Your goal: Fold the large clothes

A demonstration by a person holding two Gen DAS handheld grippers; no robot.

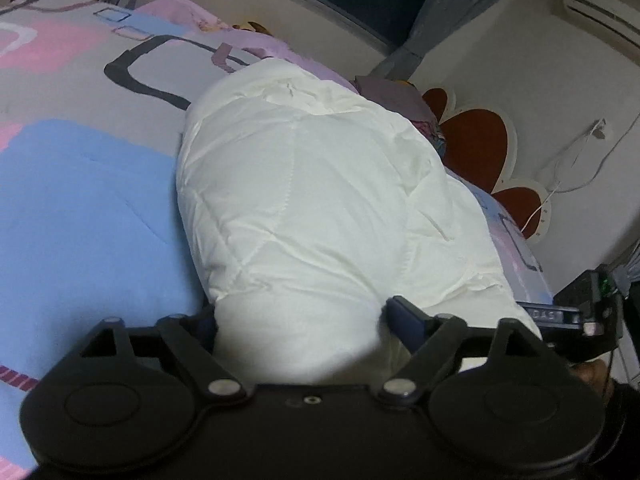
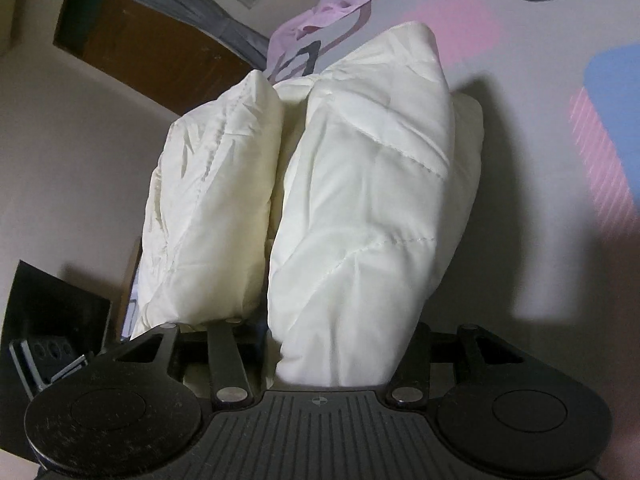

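A bulky white quilted garment [image 1: 312,184] lies lengthwise on the bed. In the left wrist view its near end bulges between my left gripper's [image 1: 300,312] widely spread fingers. The right finger [image 1: 400,312] shows beside the cloth with a thin shadow between them, and the left fingertip is hidden by fabric. In the right wrist view the garment [image 2: 360,184] stands as two thick folded rolls. The right roll sits in my right gripper [image 2: 332,340], covering the right fingertip. The right gripper's body [image 1: 576,316] also shows at the far right of the left wrist view.
The bed cover [image 1: 80,200] is patterned grey, pink and blue. A pink garment [image 1: 256,44] lies crumpled at the far end near the window. A red petal-shaped headboard [image 1: 476,148] and wall cables stand on the right. A brown door [image 2: 140,48] and a black box [image 2: 48,320] are on the left.
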